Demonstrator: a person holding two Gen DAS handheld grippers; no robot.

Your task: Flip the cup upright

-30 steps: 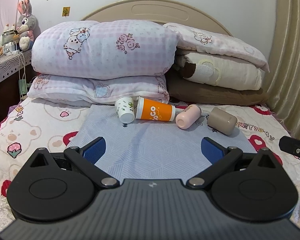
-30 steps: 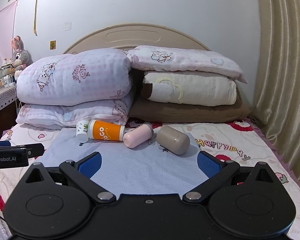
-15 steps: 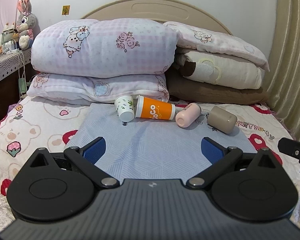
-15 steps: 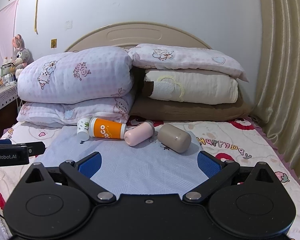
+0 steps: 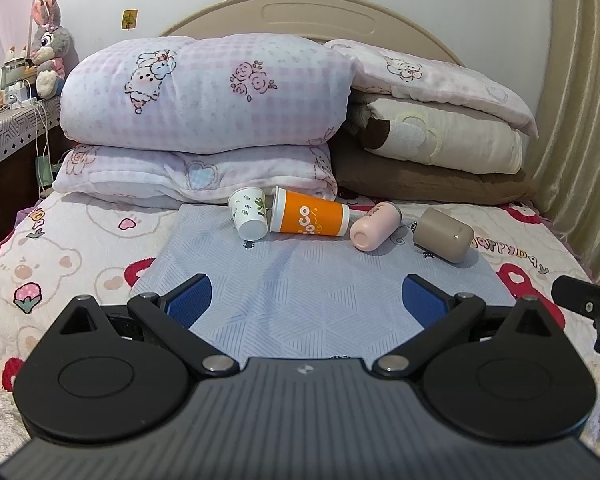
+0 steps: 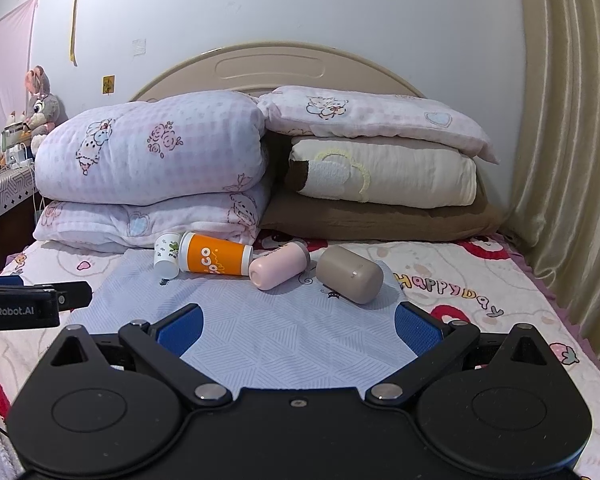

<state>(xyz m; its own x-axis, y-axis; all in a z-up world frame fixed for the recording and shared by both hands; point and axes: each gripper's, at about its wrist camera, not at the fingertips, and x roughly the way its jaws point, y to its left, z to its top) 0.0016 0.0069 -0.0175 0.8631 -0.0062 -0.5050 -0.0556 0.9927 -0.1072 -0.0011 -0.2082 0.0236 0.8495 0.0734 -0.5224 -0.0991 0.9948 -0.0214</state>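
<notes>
Bed (image 5: 80, 240), mat (image 5: 308, 280), 4 cups (image 5: 309, 222)

Four toppled cups: white floral paper cup (image 5: 249, 216), orange paper cup (image 5: 310, 217), pink tumbler (image 5: 374, 227), taupe tumbler (image 5: 443, 235); one blue mat (image 5: 300, 292); one plush rabbit (image 5: 48, 46).

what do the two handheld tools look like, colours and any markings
Both are matte black: a ribbed body, two rounded lobes with circular insets, silver pivot pins and angled link arms. The left tool and right tool each end in blue textured pads. The left tool's side, seen from the right wrist, reads "GenRobot.AI" in white.
</notes>
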